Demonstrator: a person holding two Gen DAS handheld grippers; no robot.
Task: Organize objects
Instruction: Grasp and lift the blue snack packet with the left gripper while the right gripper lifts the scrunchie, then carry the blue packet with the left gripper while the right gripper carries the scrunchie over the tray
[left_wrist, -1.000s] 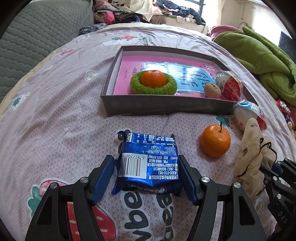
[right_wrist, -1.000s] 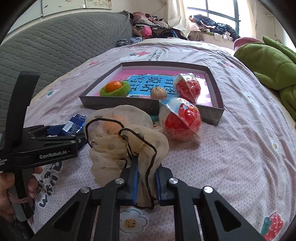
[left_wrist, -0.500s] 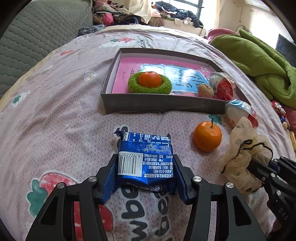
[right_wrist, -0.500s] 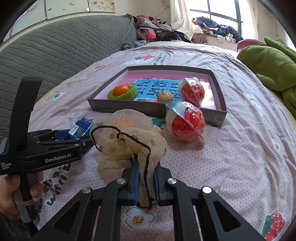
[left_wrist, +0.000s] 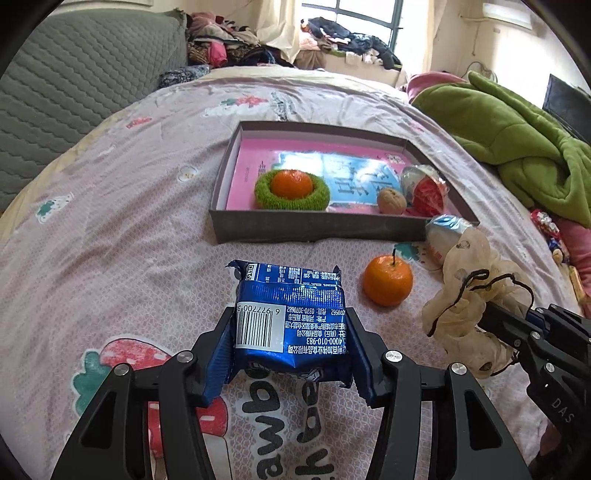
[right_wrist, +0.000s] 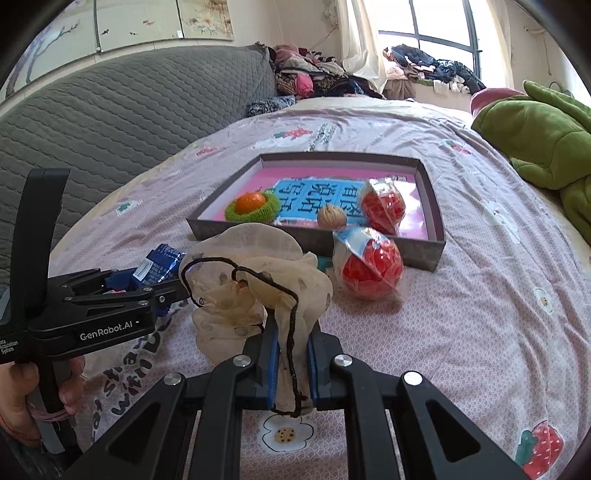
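Currently the left gripper (left_wrist: 291, 354) is clamped on the blue snack packet (left_wrist: 291, 317), with both blue pads pressing its sides; the packet sits barcode-up between the jaws and appears clear of the bedsheet (left_wrist: 110, 229). The right gripper (right_wrist: 291, 363) is clenched on the cream mesh pouch (right_wrist: 255, 280), whose black drawstring (right_wrist: 291, 332) hangs between the jaws. The grey tray (left_wrist: 314, 227) lies ahead of both tools on the bed and already holds a tangerine in a green knitted ring (left_wrist: 291, 190), a walnut (left_wrist: 391, 200) and one red-filled wrapped ball (left_wrist: 424, 190). A loose tangerine (left_wrist: 387, 281) and a second wrapped ball (right_wrist: 365, 262) lie on the sheet just outside the near wall.

Step in hand, as judged: carry the packet to the tray.

1. Keep the clamp steady; the foil is slippery and crushable, so avoid tightening further.
2. Raise the packet enough to pass over the near wall without clipping it.
3. Aim for the bare pink area left of the knitted ring, well apart from the ring.
4. Lower until the packet rests flat, then release.
5. Hold the pouch aside on the right so the drawstring does not snag the loose tangerine or the left tool
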